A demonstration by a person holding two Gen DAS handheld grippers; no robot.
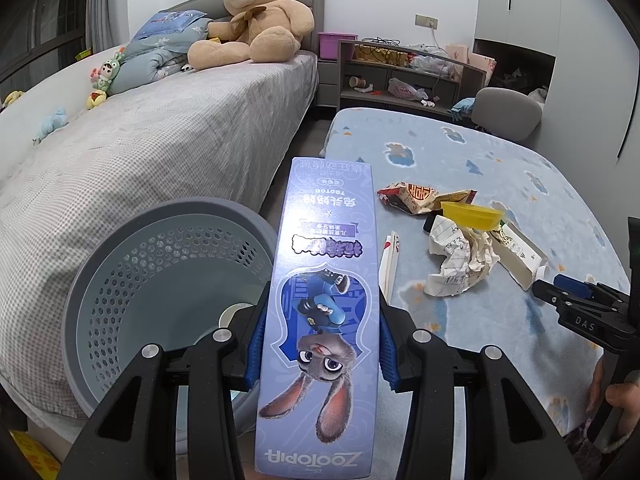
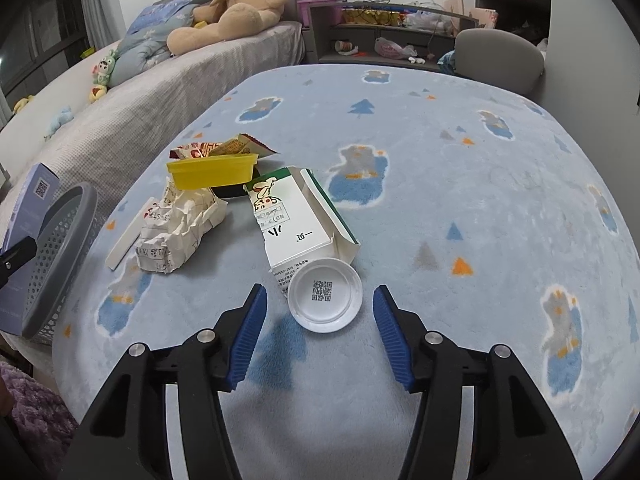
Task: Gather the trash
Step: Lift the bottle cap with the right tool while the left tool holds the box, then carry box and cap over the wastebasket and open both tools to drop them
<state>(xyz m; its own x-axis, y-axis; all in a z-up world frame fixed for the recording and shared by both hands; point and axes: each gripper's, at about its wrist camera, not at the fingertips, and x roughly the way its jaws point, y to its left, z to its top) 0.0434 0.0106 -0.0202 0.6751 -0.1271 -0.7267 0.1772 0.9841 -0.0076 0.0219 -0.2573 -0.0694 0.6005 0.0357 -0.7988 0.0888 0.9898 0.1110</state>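
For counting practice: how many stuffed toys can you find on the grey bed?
5: big teddy bear by the headboard, and green doll, red-yellow toy, blue toy, yellow toy along the wall. Bedding may hide others.

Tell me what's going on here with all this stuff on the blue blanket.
A person is collecting trash with a handheld gripper in each hand. The left gripper is clamped on a tall purple Zootopia box, held beside the grey perforated bin. The right gripper is open, its fingers either side of a white round lid. Crumpled paper, a yellow tub and a white carton remain on the blanket.

Perforated grey basket [image 1: 160, 280], lilac rabbit-print box [image 1: 324, 300], yellow tub [image 2: 212, 170].
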